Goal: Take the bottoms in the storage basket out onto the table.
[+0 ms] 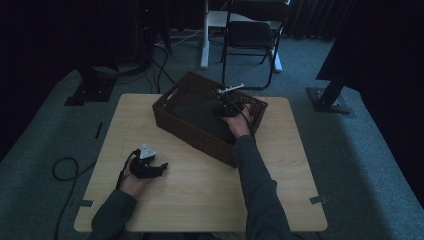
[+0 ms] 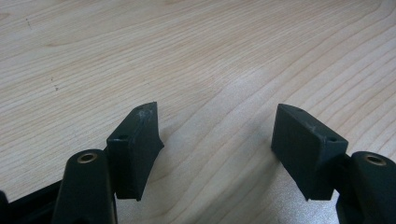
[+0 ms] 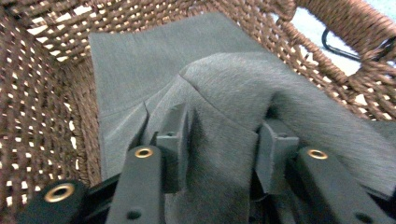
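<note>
A brown woven wicker basket (image 1: 200, 130) sits turned at an angle on a pale wood-grain counter (image 1: 210, 185), toward the far side of it. Inside the basket lies a dark grey cloth (image 1: 197, 112), covering most of the bottom. The person's right arm, in a dark sleeve (image 1: 257, 185), reaches over the basket's near wall, and the right claw (image 3: 223, 135) is down inside the basket, toward its far right corner. In the right gripper view its two black jaws pinch a raised fold of the grey cloth (image 3: 233, 102) between them, with the fabric bunched over and around the jaw tips and the basket's woven wall (image 3: 32, 93) close behind. The left claw (image 1: 159, 167) rests on the bare counter, well apart from the basket on its near left side, held in the person's left hand (image 1: 134, 177). In the left gripper view the left claw (image 2: 217, 140) is spread wide, with plain wood showing between the jaws.
</note>
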Motion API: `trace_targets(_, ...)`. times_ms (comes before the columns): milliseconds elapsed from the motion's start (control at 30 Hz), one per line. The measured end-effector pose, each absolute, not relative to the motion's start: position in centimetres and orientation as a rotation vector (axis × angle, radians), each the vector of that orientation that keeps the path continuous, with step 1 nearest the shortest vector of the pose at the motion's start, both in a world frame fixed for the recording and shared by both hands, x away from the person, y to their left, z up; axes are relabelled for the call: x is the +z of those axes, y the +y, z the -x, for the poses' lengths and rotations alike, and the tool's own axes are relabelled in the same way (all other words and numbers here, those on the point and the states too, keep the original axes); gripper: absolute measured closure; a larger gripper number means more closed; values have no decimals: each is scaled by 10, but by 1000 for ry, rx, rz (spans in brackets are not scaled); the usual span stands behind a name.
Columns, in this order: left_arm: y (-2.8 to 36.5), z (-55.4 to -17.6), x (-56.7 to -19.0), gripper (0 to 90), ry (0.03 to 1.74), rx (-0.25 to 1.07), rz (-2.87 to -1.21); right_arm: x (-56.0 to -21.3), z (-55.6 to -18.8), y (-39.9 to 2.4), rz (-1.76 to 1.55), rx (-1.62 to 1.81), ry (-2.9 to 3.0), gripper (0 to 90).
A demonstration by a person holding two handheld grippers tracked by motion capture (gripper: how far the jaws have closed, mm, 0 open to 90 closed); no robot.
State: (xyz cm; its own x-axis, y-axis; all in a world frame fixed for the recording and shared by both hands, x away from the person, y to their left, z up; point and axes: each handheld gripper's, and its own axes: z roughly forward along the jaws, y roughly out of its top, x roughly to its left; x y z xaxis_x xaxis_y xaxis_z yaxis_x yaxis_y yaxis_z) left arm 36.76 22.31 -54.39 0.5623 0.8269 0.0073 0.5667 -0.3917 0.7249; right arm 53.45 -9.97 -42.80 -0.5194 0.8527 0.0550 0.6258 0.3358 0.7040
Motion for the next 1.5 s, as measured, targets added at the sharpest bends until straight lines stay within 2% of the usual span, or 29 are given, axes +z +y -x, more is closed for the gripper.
trace_targets(167, 223, -368, -544, 329, 1111, 489, -2109, -439, -540, -88, -1326, 943, 2303, 551)
trace_targets(200, 223, -368, -544, 329, 1111, 490, -2108, -440, -541, -86, -1321, 936, 2299, 564)
trace_targets(300, 223, -368, -544, 329, 1111, 490, -2108, -439, -542, -84, -1317, 938, 2265, 683)
trace_targets(433, 223, -368, -544, 329, 1112, 489, -2107, -438, -540, -82, -1303, 943, 2233, 720)
trace_targets(667, 223, -367, -544, 329, 1113, 488, -2107, -435, -535, -87, -1296, 1044, 2194, 733)
trace_targets(1500, 220, -365, -544, 317, 1113, 490, -2108, -386, -521, -108, -1206, 1216, 2052, 736)
